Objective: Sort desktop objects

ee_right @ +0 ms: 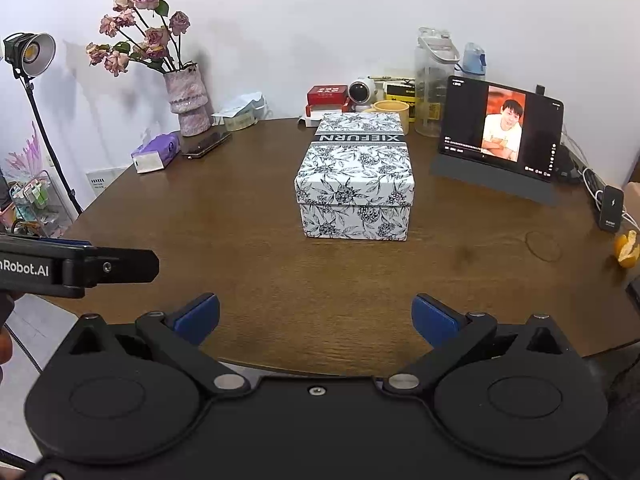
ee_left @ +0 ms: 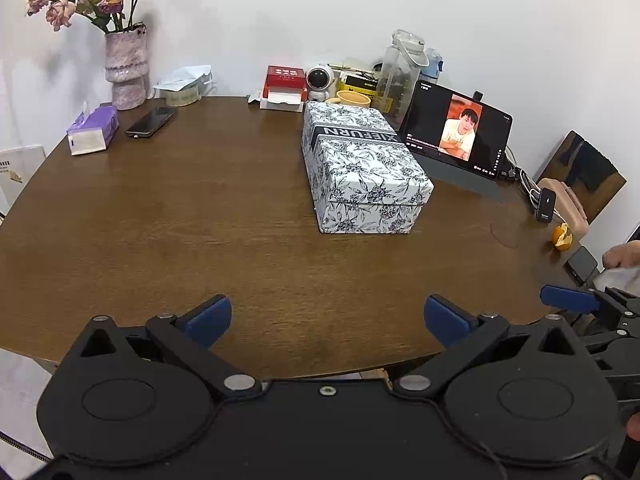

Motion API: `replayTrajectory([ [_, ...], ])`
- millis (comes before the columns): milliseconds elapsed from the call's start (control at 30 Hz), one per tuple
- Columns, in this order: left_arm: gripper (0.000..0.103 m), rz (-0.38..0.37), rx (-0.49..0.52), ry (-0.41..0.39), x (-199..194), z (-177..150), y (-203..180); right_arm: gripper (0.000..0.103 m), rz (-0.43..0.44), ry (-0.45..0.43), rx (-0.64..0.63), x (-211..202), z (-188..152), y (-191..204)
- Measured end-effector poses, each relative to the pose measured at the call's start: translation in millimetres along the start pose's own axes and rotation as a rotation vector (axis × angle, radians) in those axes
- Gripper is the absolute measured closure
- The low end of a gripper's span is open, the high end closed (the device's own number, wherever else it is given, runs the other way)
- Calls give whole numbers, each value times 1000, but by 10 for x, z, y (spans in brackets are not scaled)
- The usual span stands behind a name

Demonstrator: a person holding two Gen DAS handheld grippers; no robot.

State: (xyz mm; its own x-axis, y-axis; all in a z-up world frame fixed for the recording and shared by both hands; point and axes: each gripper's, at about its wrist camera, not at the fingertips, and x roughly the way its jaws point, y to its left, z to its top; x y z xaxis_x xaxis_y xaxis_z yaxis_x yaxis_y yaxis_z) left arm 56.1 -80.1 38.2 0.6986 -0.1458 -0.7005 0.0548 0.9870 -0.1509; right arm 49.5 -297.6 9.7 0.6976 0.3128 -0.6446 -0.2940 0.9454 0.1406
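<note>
A white box with a dark floral print [ee_left: 362, 166] [ee_right: 356, 176] lies closed in the middle of the round brown table [ee_left: 180, 220] [ee_right: 200, 232]. My left gripper [ee_left: 326, 320] hovers open over the near edge, well short of the box, nothing between its blue pads. My right gripper [ee_right: 316, 318] is open too, empty, facing the box from the near edge. Along the back stand a purple tissue pack [ee_left: 94, 130] [ee_right: 156, 152], a black phone [ee_left: 151, 121] [ee_right: 207, 144], a red box [ee_left: 285, 78] [ee_right: 326, 94], a small white robot toy [ee_left: 320, 82] [ee_right: 362, 94] and a yellow cup [ee_left: 352, 99] [ee_right: 394, 110].
A vase of dried roses [ee_left: 125, 66] [ee_right: 188, 98] stands back left. A tablet [ee_left: 458, 130] [ee_right: 502, 130] playing video leans at the right, with water bottles [ee_right: 432, 84], cables, a charger [ee_right: 612, 208] and a peeled orange [ee_left: 562, 236] [ee_right: 628, 250] near it. A studio lamp [ee_right: 34, 54] stands far left.
</note>
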Motion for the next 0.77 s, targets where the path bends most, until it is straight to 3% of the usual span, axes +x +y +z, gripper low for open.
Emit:
replayTrajectory([
  [767,0,-18,-13,18,30,-79,82,0,-12,23,0,26,-22,0],
])
